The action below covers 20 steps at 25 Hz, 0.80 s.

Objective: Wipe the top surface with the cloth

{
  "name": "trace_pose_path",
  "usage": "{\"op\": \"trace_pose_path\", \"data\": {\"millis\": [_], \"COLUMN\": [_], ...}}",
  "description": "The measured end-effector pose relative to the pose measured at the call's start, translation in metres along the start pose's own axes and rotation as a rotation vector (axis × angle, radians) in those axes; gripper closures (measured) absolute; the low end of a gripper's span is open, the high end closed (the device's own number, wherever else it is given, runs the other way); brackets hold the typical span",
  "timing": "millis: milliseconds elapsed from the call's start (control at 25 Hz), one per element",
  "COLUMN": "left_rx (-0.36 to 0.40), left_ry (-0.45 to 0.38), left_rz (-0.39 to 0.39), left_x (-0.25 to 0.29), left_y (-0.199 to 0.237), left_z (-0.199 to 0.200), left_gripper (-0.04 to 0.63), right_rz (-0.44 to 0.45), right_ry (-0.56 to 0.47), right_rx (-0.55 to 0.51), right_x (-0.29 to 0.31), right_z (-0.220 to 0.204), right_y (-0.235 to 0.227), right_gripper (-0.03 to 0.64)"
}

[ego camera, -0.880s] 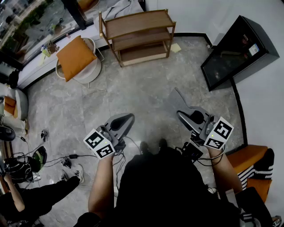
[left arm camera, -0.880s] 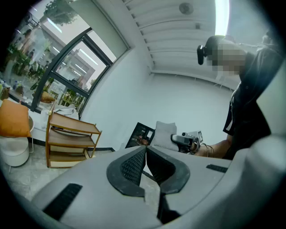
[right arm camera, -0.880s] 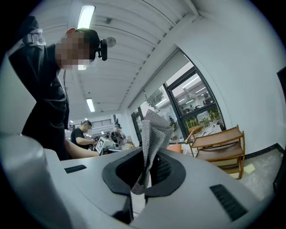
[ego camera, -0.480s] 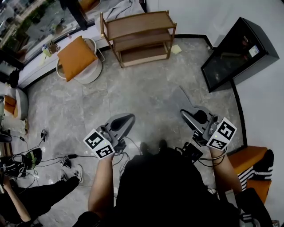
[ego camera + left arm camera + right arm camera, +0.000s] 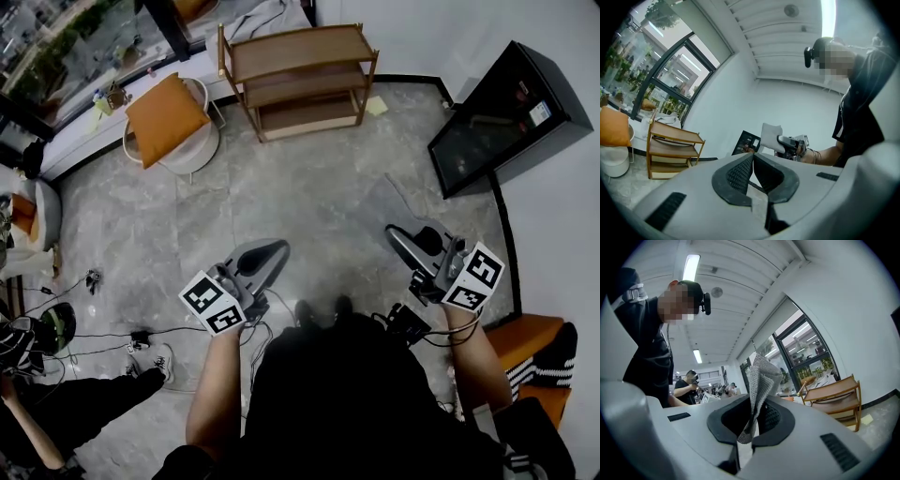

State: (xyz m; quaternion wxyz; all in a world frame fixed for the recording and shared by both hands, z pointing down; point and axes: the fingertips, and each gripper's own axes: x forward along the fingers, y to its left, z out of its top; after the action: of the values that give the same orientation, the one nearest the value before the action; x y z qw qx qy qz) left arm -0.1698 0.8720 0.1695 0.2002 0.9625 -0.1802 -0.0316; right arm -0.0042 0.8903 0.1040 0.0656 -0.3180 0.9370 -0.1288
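A three-tier wooden shelf [image 5: 298,80] stands far off by the back wall, its top board [image 5: 295,49] bare; it also shows in the left gripper view [image 5: 670,154] and the right gripper view [image 5: 834,397]. My right gripper [image 5: 405,240] [image 5: 757,420] is shut on a grey woven cloth [image 5: 761,380], which sticks up folded from the jaws; the cloth [image 5: 398,208] hangs over the floor. My left gripper [image 5: 270,253] [image 5: 752,159] is shut with nothing in it. Both are held at waist height, well short of the shelf. The left gripper view also catches the cloth [image 5: 770,136].
A white round chair [image 5: 197,150] with an orange cushion [image 5: 167,117] stands left of the shelf. A black cabinet [image 5: 502,112] is at the right wall, an orange bench [image 5: 525,337] beside me. Cables [image 5: 103,333] and another person [image 5: 56,412] are at lower left.
My right gripper with the cloth has drifted slightly right and down. The left gripper has barely moved. The person at lower left has shifted.
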Motion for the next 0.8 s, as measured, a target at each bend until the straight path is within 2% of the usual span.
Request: {"op": "trace_pose_path", "data": {"millis": [240, 400, 800], "left_rx": [0.01, 0.014, 0.05], "left_ry": [-0.03, -0.01, 0.021], "left_rz": [-0.006, 0.01, 0.036], "left_x": [-0.001, 0.012, 0.059], "left_y": [0.001, 0.002, 0.008], "left_z": [0.005, 0.004, 0.016], "left_gripper": [0.583, 0.583, 0.583], "right_rz": [-0.033, -0.04, 0.036], "right_ry": [0.02, 0.008, 0.009], "right_rx": [-0.007, -0.003, -0.004], "right_x": [-0.016, -0.031, -0.031], "right_z": [0.003, 0.009, 0.028], "right_y": [-0.011, -0.023, -0.06], "right_gripper": [0.589, 0.589, 0.589]}}
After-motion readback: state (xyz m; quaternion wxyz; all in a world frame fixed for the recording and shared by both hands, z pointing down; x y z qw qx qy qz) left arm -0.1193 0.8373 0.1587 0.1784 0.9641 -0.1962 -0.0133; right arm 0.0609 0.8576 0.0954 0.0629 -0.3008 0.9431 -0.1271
